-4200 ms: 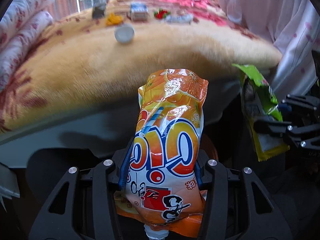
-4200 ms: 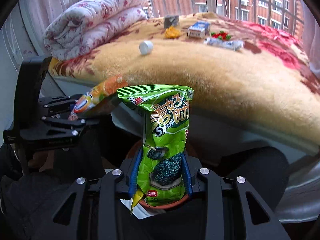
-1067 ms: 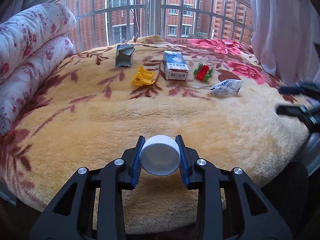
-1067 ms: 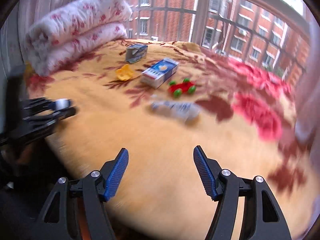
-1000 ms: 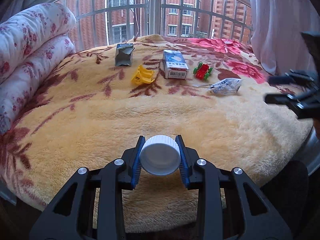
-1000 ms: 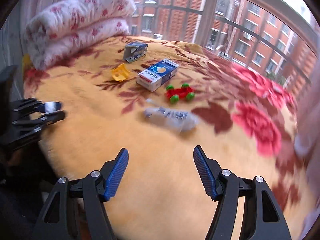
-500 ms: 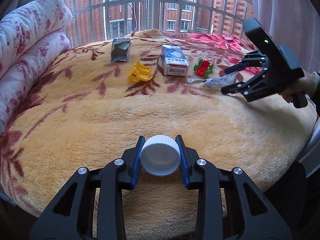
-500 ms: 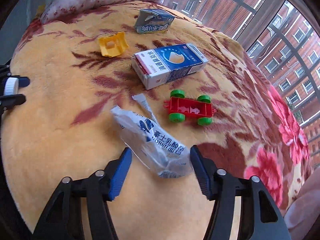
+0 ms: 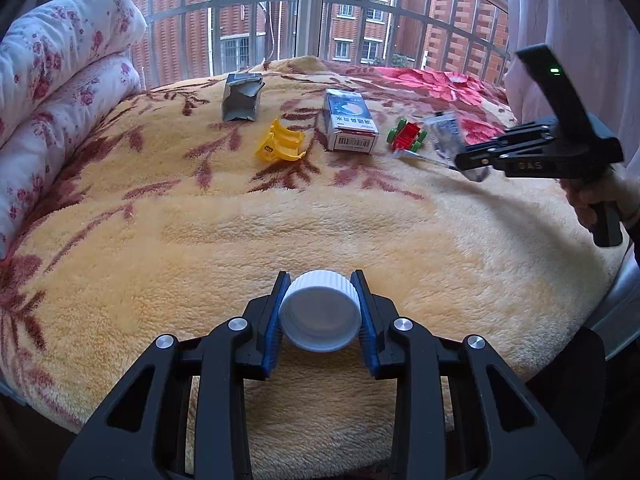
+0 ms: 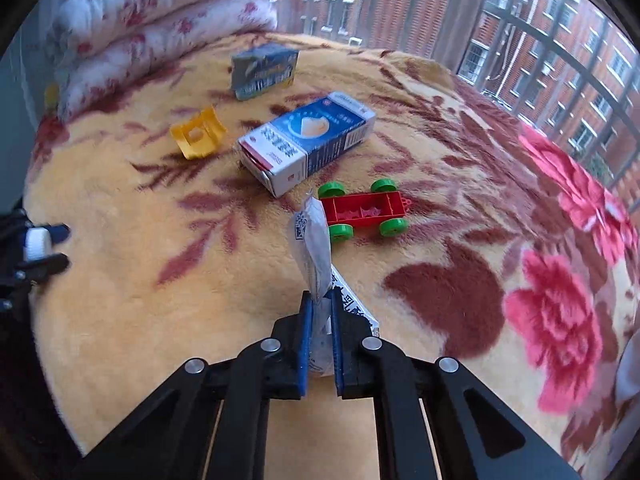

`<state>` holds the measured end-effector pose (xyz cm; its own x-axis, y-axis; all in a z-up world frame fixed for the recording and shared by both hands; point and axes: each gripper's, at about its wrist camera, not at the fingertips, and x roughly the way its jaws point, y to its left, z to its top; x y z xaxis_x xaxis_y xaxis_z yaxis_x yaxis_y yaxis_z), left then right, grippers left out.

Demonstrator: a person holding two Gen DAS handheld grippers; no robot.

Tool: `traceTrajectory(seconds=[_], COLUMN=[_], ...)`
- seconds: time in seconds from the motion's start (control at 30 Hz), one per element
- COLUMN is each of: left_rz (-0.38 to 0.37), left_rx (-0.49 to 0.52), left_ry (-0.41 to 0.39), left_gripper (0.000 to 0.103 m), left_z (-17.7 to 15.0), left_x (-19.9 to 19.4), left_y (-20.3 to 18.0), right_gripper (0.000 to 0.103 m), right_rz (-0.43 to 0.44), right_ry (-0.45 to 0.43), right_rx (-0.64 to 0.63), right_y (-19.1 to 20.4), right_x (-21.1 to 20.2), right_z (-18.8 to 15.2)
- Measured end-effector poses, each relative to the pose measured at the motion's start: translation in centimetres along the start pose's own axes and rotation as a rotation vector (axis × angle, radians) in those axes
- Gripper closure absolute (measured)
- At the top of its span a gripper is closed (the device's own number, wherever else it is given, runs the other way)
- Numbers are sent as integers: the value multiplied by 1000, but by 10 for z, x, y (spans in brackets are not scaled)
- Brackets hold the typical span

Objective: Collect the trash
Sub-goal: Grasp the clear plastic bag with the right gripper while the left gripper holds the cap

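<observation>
Pinching crumpled grey-white wrapper (image 10: 316, 256), right claw (image 10: 319, 312) closed.

Blanket (image 9: 168, 240): yellow plush with maroon leaf sprays and red-pink flowers; quilt (image 9: 52, 92) white with pink florets. Cap (image 9: 319, 311) white; wrapper (image 10: 314, 256) silvery white with dark print; carton (image 10: 308, 142) blue and white. Toy car (image 10: 362, 212) red with green wheels; clip (image 10: 197, 133) yellow; crushed box (image 10: 262, 68) grey-blue; claw pads (image 10: 305, 336) blue on black.

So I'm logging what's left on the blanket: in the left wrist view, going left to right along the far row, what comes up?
Grey crumpled carton → yellow plastic piece → blue milk carton → red toy car → clear wrapper, pinched in the right gripper.
</observation>
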<state>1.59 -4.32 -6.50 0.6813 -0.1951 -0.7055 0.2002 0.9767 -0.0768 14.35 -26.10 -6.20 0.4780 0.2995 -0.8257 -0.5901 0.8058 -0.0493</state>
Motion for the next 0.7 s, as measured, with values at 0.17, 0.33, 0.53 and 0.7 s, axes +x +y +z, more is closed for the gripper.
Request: traceTrajectory(seconds=[0.17, 0.33, 0.53, 0.7], left_rz=[-19, -41, -64, -84], left_rx=[7, 31, 64, 89], left_ry=[-22, -48, -49, -7], left_gripper=[72, 72, 72, 72], left_z=[0, -2, -13, -32], left_x=[-15, -34, -52, -62], left_y=[-3, -10, -19, -25], right_gripper=[94, 94, 94, 94], right_rz=[77, 106, 156, 209], right_ry=[-82, -145, -211, -240], right_rx=[103, 151, 227, 291], right_y=[19, 54, 95, 122], right_x=[-47, -83, -111, -125], right_z=[-23, -51, -88, -119])
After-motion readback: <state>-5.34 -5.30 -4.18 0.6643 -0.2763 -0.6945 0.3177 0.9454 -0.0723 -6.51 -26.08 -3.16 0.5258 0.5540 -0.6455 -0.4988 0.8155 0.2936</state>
